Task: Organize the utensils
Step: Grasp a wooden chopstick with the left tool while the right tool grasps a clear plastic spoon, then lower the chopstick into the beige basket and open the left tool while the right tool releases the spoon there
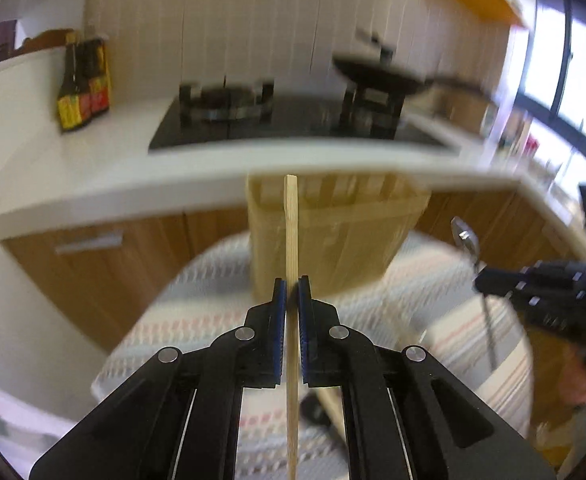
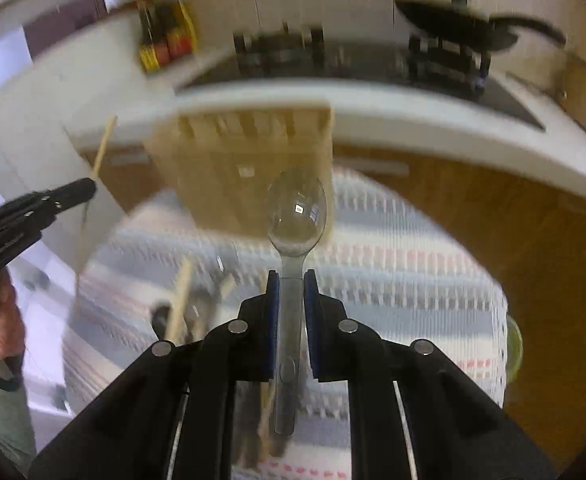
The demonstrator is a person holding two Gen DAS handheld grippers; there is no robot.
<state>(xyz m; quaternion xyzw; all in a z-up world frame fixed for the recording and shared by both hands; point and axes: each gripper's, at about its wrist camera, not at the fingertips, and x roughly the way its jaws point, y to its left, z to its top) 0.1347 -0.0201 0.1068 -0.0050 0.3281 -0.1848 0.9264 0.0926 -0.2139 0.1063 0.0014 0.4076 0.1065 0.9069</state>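
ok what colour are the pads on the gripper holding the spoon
Blue pads on the right gripper, clearest in the right wrist view.

No legible text; sauce bottle labels (image 1: 81, 106) too blurred to read.

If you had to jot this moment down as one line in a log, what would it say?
left hand-held gripper: shut on chopstick | right hand-held gripper: shut on spoon | wooden holder: ahead on striped cloth

White tiled wall (image 1: 253, 20), white counter (image 1: 93, 168), wooden cabinets (image 1: 93, 264), bright window (image 1: 565, 80).
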